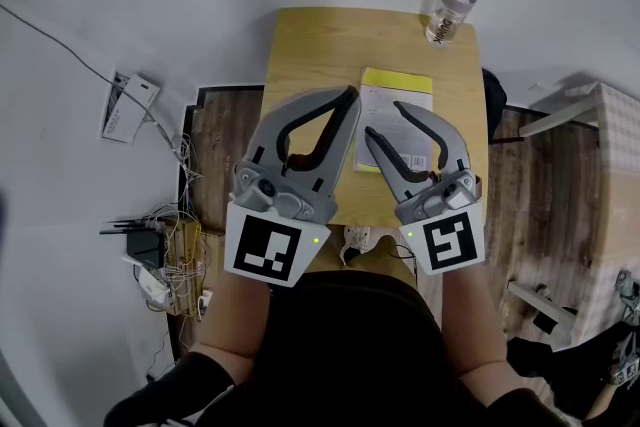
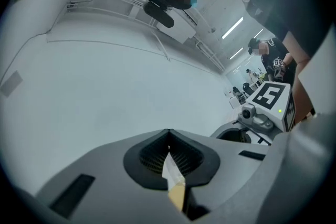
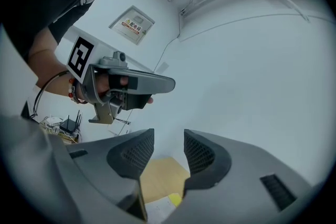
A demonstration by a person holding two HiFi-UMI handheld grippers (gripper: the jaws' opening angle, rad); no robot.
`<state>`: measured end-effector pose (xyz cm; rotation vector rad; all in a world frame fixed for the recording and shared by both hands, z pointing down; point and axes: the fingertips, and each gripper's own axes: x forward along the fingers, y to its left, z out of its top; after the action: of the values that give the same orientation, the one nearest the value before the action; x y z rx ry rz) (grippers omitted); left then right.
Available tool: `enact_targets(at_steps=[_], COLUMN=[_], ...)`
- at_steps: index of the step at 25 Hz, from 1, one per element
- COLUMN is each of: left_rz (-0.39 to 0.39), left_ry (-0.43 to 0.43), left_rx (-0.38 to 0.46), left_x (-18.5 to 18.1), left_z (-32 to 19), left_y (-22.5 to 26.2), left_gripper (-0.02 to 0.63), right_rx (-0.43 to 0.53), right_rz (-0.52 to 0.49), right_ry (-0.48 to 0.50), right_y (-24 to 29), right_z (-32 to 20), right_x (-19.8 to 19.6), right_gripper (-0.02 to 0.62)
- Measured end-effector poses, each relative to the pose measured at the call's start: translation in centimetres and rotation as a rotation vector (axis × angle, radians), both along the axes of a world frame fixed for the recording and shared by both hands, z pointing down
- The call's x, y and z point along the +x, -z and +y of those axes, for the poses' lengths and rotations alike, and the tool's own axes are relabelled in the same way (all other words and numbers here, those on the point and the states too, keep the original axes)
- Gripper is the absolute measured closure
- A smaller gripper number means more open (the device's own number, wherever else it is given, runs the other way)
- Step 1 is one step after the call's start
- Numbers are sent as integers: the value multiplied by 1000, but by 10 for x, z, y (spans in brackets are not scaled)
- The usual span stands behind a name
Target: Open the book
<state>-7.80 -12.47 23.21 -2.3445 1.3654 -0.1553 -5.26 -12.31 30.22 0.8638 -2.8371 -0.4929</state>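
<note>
Two tools hang over the table (image 1: 320,45): left gripper (image 1: 351,95) closed and empty, right gripper (image 1: 385,120) open, the book (image 1: 400,90) lying beneath its far tips.

A head-mounted camera looks forward and steeply down, with the left hand-held gripper (image 1: 350,98) and the right hand-held gripper (image 1: 385,118) close beneath the lens and the wooden worktop (image 1: 310,45) farther off beyond their tips. The camera riding on each hand-held gripper sits just behind its own jaws and looks along them at a pale wall (image 2: 105,86), so near that the jaws fill the lower frame. Each of these two views catches the other hand-held gripper off to its side, and the right gripper view shares with the head view a strip of worktop, seen between its jaws.
</note>
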Motion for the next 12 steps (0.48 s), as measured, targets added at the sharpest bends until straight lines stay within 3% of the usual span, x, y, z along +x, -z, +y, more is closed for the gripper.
enact_targets(at_steps=[12], left_rz=[22], left_ry=[6], left_rx=[-24], left_x=[-6], left_z=[-10], left_y=[-16], left_gripper=[597], right_rx=[-168], right_rz=[135], right_ry=[23], right_y=[-90], right_z=[-2], right_x=[-17], right_gripper=[408])
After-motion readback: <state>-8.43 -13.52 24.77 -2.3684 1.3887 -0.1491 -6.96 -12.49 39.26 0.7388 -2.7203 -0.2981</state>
